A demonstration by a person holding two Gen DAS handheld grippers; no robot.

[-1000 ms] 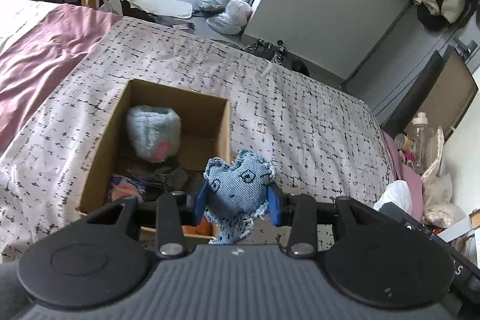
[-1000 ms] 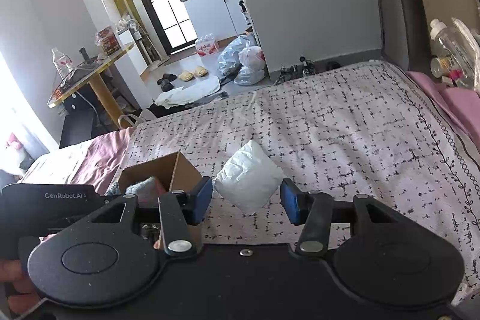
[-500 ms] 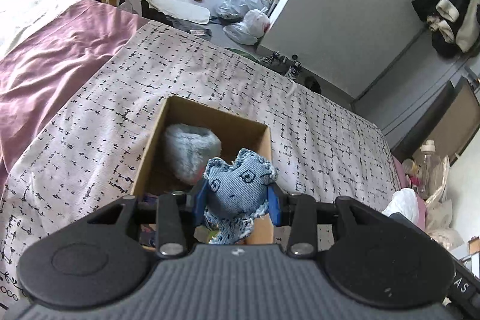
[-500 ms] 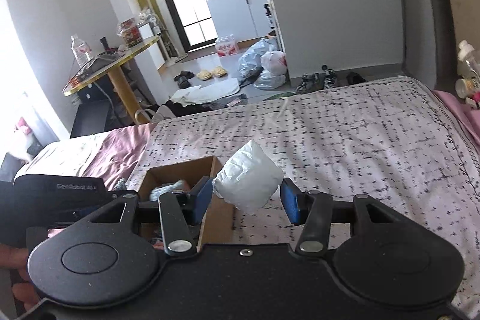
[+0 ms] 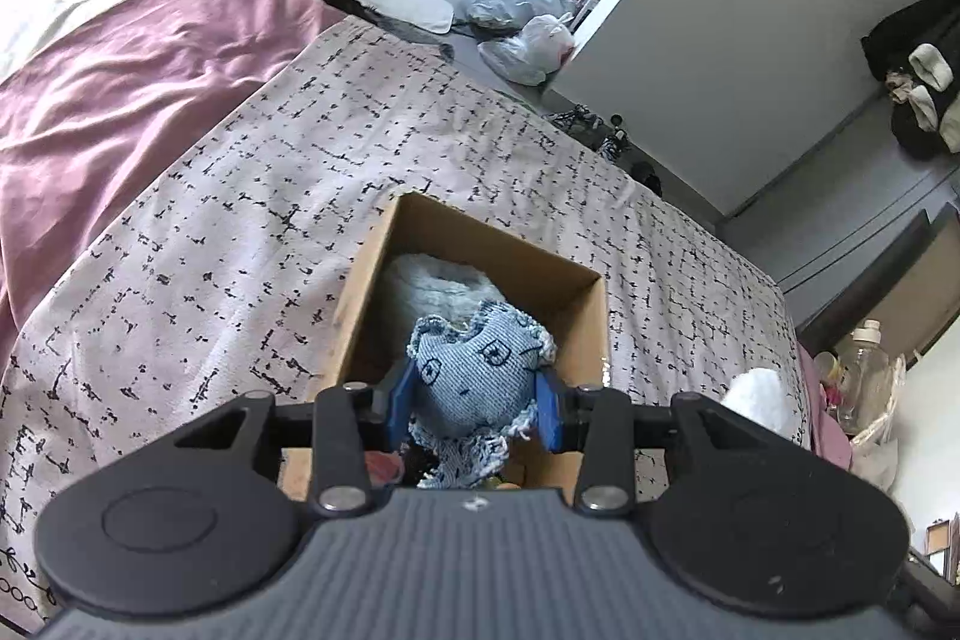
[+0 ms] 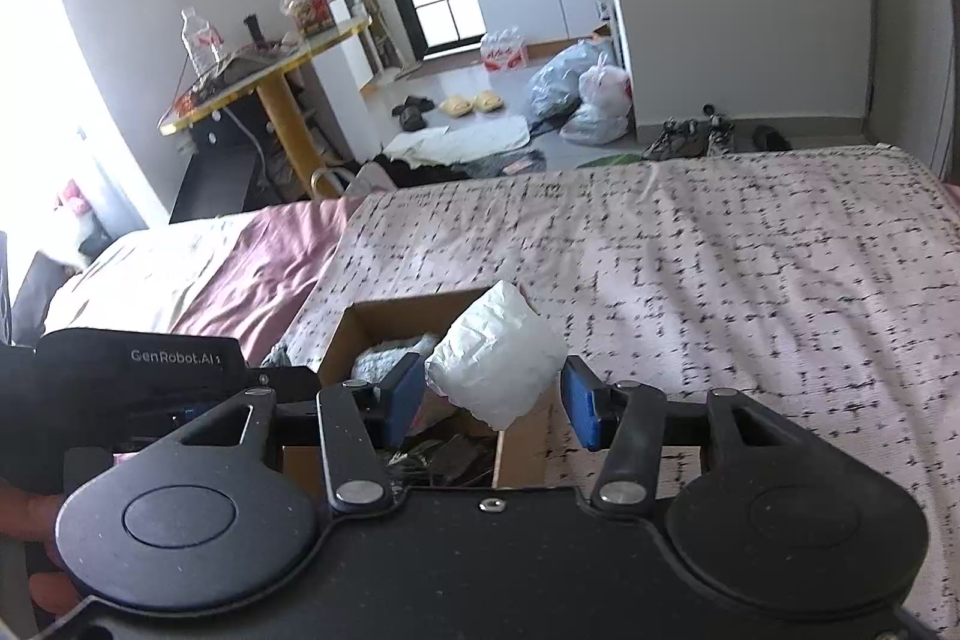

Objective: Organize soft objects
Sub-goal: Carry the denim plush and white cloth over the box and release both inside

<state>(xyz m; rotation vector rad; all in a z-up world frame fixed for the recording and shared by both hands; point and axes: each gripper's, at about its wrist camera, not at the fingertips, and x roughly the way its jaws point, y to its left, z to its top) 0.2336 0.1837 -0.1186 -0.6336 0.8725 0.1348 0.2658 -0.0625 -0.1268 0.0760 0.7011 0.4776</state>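
Left gripper (image 5: 474, 400) — blue pads pinching a denim plush toy (image 5: 477, 376), held directly over the open cardboard box (image 5: 591, 334) on the bedspread (image 5: 198, 292), a fluffy blue-grey item (image 5: 435, 289) beneath. Right gripper (image 6: 489, 403) — jaws partly spread around a white crumpled bundle (image 6: 498, 358), over the box's right wall; firmness of contact unclear. Box floor mostly hidden.

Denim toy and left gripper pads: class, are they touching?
Touching. The left wrist view shows both blue pads pressed against the denim toy's sides, no gap.
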